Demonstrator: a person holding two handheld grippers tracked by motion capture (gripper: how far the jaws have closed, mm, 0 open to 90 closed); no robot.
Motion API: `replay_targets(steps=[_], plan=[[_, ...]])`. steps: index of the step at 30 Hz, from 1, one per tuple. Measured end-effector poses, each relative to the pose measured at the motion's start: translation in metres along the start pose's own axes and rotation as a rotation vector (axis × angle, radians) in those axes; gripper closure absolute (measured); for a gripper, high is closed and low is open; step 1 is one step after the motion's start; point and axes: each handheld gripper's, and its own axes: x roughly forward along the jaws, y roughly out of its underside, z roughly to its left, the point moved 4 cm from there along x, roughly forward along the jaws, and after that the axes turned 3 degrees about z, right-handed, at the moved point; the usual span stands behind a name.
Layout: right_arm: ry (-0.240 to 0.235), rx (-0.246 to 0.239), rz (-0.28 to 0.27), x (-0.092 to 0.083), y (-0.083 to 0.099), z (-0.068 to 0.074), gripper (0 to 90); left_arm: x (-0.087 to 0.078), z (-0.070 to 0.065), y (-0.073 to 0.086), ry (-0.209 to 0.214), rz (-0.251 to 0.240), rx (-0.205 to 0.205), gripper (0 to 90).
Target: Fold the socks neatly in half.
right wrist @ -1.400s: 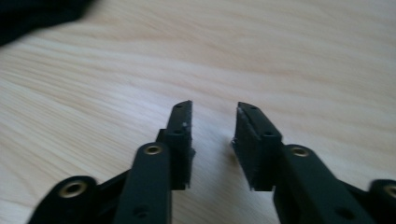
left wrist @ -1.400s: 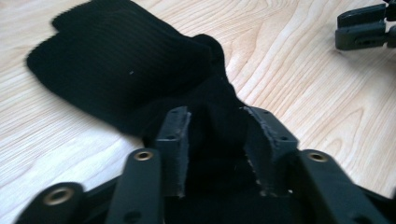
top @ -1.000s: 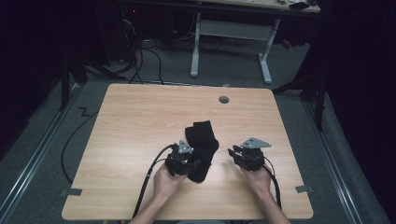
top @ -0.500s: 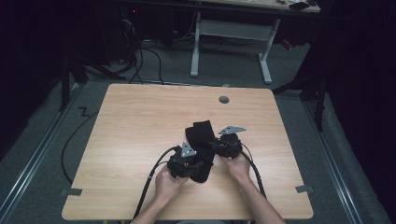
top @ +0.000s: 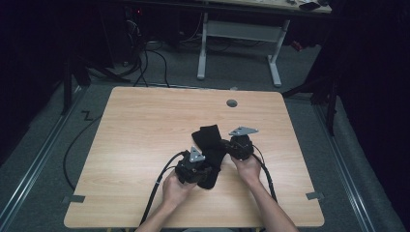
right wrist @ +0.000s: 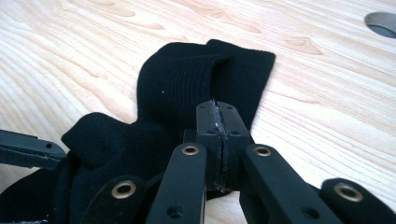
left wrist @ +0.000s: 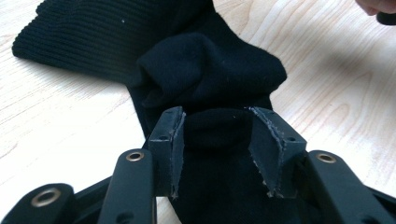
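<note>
A black sock (top: 209, 140) lies crumpled on the wooden table (top: 145, 125), its ribbed cuff toward the far side. My left gripper (top: 207, 169) is at the sock's near end. In the left gripper view it (left wrist: 219, 135) stands open, with the bunched sock (left wrist: 205, 70) between its jaws. My right gripper (top: 224, 145) comes in from the sock's right. In the right gripper view its jaws (right wrist: 217, 116) are pressed together at the edge of the sock (right wrist: 187, 84), which humps up just beyond them.
A round grey grommet hole (top: 232, 103) sits in the table's far half, also seen as a grommet (right wrist: 380, 21) in the right gripper view. Black cables trail from both grippers toward the near edge. Desk legs (top: 203, 48) and floor cables lie beyond the table.
My right gripper has moved left from the bare table to the sock's right edge and stands shut there. The left gripper has stayed at the sock's near end.
</note>
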Motion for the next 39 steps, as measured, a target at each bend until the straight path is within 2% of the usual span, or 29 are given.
replay_targets(steps=[4, 7, 8, 10, 13, 14, 15, 16, 19, 22, 25, 28, 31, 34, 37, 39], plan=[[0.025, 0.015, 0.035, 0.007, 0.006, -0.004, 89.0, 0.006, 0.004, -0.001, -0.002, 0.022, -0.005, 57.0], [0.035, 0.035, 0.065, 0.014, 0.011, -0.008, 87.4, 0.009, 0.006, -0.001, 0.003, 0.027, -0.013, 62.6], [0.042, 0.037, 0.081, 0.017, 0.013, -0.008, 84.7, 0.01, 0.006, 0.0, 0.003, 0.032, -0.011, 64.5], [0.061, 0.04, 0.085, 0.018, 0.014, -0.009, 72.2, 0.01, 0.006, 0.0, -0.001, 0.038, -0.003, 68.7], [0.079, 0.062, -0.012, 0.008, 0.011, -0.008, 65.2, 0.01, 0.007, 0.0, -0.007, 0.042, -0.001, 71.1], [0.079, 0.062, -0.012, 0.008, 0.011, -0.008, 65.2, 0.01, 0.007, 0.0, -0.007, 0.042, -0.001, 72.0], [0.068, 0.051, -0.063, 0.0, 0.009, -0.004, 65.4, 0.01, 0.007, 0.0, -0.008, 0.044, 0.002, 72.0], [0.048, 0.005, -0.068, -0.004, 0.009, 0.003, 69.2, 0.01, 0.007, 0.0, -0.009, 0.045, 0.004, 73.7], [0.029, -0.025, 0.0, 0.004, 0.017, 0.008, 72.7, 0.011, 0.008, -0.001, -0.007, 0.049, 0.007, 78.2], [0.01, 0.002, 0.053, 0.018, 0.027, 0.007, 73.8, 0.014, 0.008, 0.001, 0.005, 0.057, 0.008, 82.4], [0.007, 0.029, 0.052, 0.023, 0.031, 0.007, 73.0, 0.014, 0.009, 0.0, 0.003, 0.069, 0.022, 86.9], [0.018, 0.018, 0.056, 0.025, 0.029, 0.006, 69.6, 0.015, 0.01, -0.002, 0.001, 0.071, 0.029, 88.7], [0.022, 0.019, 0.055, 0.026, 0.029, 0.006, 68.4, 0.013, 0.009, -0.002, 0.0, 0.055, 0.027, 89.1], [0.033, 0.01, 0.056, 0.026, 0.029, 0.008, 68.3, 0.008, 0.007, -0.006, -0.006, 0.011, 0.017, 88.1], [0.033, 0.009, 0.057, 0.026, 0.029, 0.008, 68.4, 0.007, 0.006, -0.011, 0.004, -0.019, -0.012, 72.5], [0.036, 0.006, 0.06, 0.026, 0.029, 0.008, 68.4, 0.01, 0.006, -0.013, 0.005, -0.009, -0.012, 64.6]])
